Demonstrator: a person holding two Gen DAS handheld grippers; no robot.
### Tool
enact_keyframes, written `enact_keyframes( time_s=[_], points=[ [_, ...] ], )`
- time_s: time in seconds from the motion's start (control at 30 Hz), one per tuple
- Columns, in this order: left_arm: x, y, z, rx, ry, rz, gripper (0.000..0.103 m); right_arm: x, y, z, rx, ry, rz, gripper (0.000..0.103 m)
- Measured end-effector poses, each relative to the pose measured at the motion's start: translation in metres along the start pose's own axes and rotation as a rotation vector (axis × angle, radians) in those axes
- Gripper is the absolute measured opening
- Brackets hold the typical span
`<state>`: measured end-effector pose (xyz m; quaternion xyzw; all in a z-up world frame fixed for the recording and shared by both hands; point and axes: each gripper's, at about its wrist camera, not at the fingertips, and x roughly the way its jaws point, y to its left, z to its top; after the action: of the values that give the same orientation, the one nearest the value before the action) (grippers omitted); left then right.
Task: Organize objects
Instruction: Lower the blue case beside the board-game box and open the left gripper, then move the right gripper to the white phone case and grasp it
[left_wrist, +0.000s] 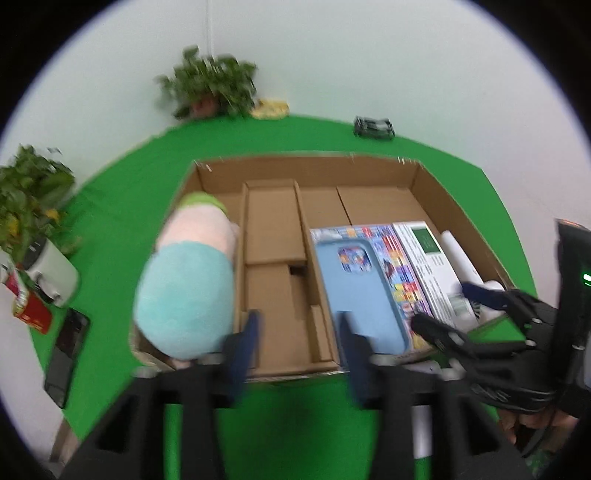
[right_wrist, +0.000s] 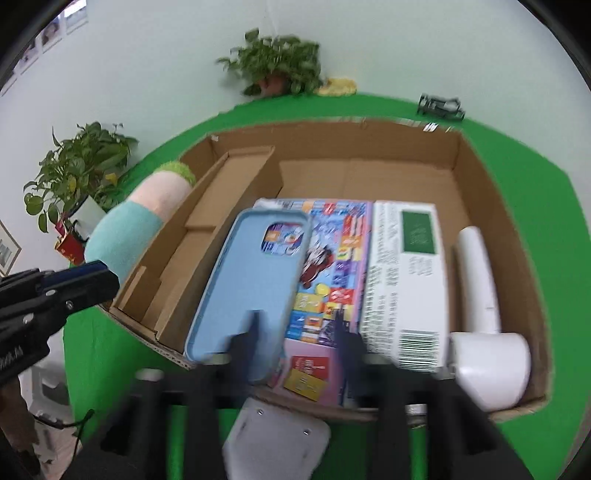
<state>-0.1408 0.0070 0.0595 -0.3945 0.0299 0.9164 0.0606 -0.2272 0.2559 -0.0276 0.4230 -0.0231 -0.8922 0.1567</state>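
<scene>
A shallow cardboard box with dividers sits on the green table. A light blue phone case lies on a colourful flat box in its right section, beside a white box with a green label and a white cylindrical object. A teal and pink plush toy fills the left section. My left gripper is open over the bare middle section's near edge. My right gripper is open above the case's near end, gripping nothing.
Two potted plants stand at the back and left edges of the table. A dark toy car and a yellow item lie behind the box. A black phone and a red box lie at the left.
</scene>
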Motion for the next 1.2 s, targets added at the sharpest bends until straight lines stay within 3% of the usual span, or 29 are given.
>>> enact_keyframes(
  time_s=[0.03,0.1,0.23,0.47,0.73,0.93,1.07,1.2],
  points=[
    [-0.01,-0.001,-0.002,0.0,-0.06,0.039,0.091,-0.012,-0.002,-0.003,-0.008,-0.044,-0.008,0.103],
    [-0.03,-0.004,-0.008,0.004,-0.187,0.081,0.091,-0.035,-0.003,-0.011,-0.034,-0.125,-0.047,0.103],
    [-0.053,-0.002,-0.014,-0.05,-0.271,0.045,0.091,-0.075,-0.003,-0.029,-0.026,-0.239,-0.084,0.103],
    [-0.074,-0.006,-0.024,-0.068,-0.33,-0.018,0.091,-0.099,0.006,-0.052,-0.041,-0.221,-0.144,0.103],
    [-0.081,-0.016,-0.035,-0.042,-0.327,-0.031,0.091,-0.12,0.007,-0.064,-0.023,-0.239,-0.179,0.103],
    [-0.07,-0.014,-0.036,-0.079,-0.246,-0.153,0.091,-0.124,0.003,-0.069,-0.011,-0.235,-0.152,0.103],
    [-0.034,-0.012,-0.04,-0.101,-0.034,-0.372,0.091,-0.118,0.0,-0.079,-0.028,-0.199,-0.051,0.103],
    [0.007,-0.024,-0.051,-0.094,0.147,-0.511,0.091,-0.094,0.001,-0.099,0.018,-0.053,0.152,0.103]
  ],
)
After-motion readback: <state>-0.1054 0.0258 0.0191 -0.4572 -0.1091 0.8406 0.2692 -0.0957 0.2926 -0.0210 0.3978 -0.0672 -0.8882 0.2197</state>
